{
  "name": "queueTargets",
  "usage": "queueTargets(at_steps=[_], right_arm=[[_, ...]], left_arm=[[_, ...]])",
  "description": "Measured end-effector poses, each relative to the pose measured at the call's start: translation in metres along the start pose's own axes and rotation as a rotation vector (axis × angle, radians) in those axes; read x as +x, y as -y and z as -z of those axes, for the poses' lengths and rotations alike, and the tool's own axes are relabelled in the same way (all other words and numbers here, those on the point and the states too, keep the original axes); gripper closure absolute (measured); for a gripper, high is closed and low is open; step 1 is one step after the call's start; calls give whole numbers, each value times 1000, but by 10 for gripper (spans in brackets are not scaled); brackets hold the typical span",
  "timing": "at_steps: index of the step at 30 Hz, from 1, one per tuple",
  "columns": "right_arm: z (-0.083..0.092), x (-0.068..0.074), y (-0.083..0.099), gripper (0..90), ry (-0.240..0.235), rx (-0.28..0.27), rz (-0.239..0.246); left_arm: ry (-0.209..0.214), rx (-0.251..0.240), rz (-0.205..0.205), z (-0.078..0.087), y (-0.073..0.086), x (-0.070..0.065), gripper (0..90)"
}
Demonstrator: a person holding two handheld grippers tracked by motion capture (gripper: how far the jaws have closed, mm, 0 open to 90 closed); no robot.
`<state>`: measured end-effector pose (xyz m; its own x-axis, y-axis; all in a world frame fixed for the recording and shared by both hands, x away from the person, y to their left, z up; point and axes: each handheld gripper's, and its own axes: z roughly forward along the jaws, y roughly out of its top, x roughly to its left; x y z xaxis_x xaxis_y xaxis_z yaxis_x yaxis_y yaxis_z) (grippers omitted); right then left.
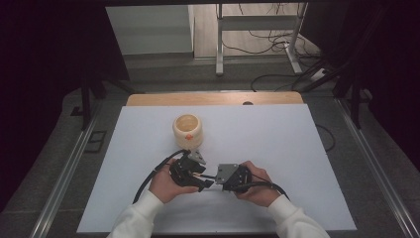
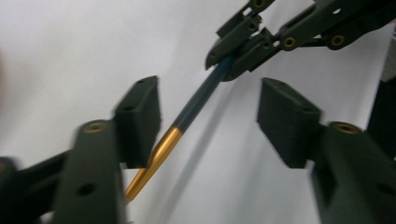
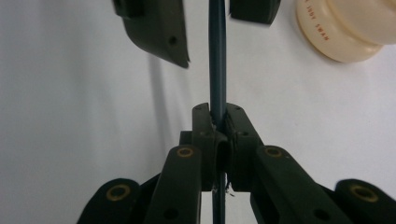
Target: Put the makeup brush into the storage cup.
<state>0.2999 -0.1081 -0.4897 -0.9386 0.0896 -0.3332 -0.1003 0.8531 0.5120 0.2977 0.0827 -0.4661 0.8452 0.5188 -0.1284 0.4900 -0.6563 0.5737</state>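
A slim pen, dark teal with a gold end, runs between my two grippers low over the white table. My right gripper is shut on the teal shaft, its jaws pinched tight around it. My left gripper is open; the pen passes between its spread pads, with the gold end near the left pad and neither pad pressing on it. From above, the left gripper and right gripper point at each other, tips nearly meeting, near the front middle of the table.
A cream ceramic cup stands upright just beyond the left gripper, also seen as a cream cup at the upper right. The white tabletop spreads to both sides. Beyond its wooden far edge lie floor cables and a metal stand.
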Motion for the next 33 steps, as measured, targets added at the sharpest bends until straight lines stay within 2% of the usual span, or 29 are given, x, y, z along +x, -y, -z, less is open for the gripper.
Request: queueTargets(at_steps=[4,8,11,15,24,33], right_arm=[[3,-3,2,843,-1,-13,-24],[5,-4,3,843,3,-24,-47],[7,-5,3,843,3,-27,-50],[8,-6,5,843,5,-30,-64],[11,-10,9,843,19,-45,-95],[15,-13,13,843,23,-69,-140]], left_arm=[[-20,-19,6,4,1,3,316],[-51,-74,33,12,6,7,266],[-91,-120,46,19,11,9,233],[-119,-155,55,27,17,12,216],[-124,-210,56,37,28,15,183],[-128,-247,84,46,43,19,180]])
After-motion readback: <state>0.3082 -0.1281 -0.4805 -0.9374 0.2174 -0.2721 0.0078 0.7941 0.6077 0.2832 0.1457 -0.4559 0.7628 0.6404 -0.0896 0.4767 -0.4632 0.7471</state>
